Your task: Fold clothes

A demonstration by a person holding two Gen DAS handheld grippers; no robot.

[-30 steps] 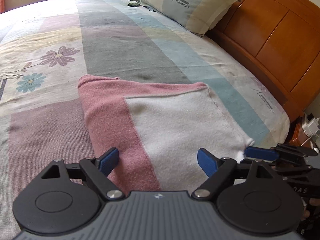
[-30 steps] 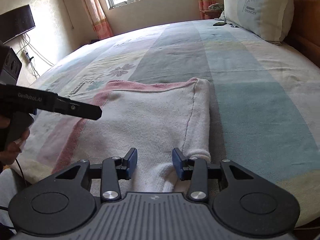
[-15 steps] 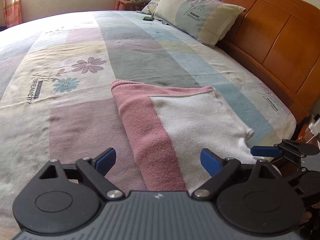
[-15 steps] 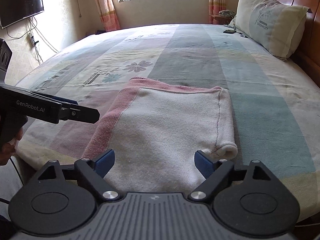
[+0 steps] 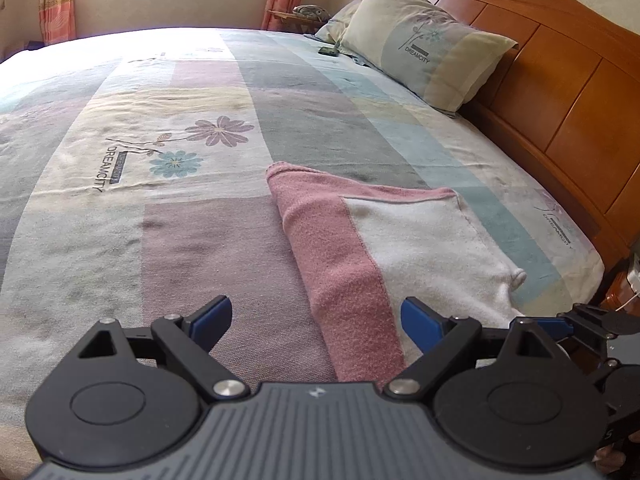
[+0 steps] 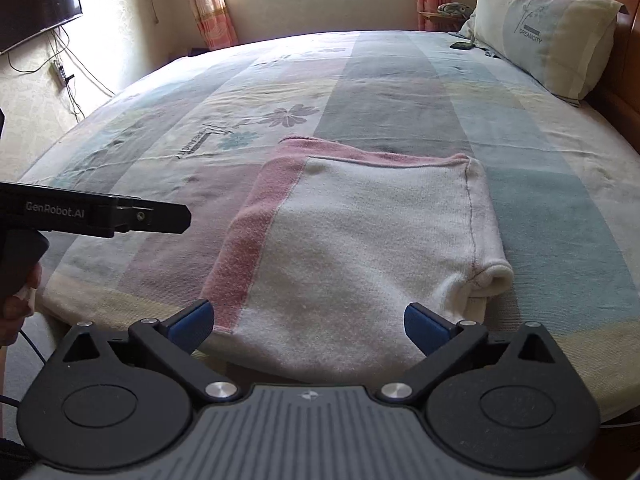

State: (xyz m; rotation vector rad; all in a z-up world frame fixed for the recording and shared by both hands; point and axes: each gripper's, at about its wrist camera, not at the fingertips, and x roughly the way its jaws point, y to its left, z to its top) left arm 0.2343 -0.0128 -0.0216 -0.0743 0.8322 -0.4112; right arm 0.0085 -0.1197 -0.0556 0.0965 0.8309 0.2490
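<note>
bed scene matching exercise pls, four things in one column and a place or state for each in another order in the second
Things:
1. garment
2. pillow
3. television
4. left gripper

Places or states:
A. mounted on the wall
B. propped against the wooden headboard
C. open, nothing between its pads
D. folded, lying near the bed's front edge

Pairs: 1-D, 2-B, 3-A, 4-C
</note>
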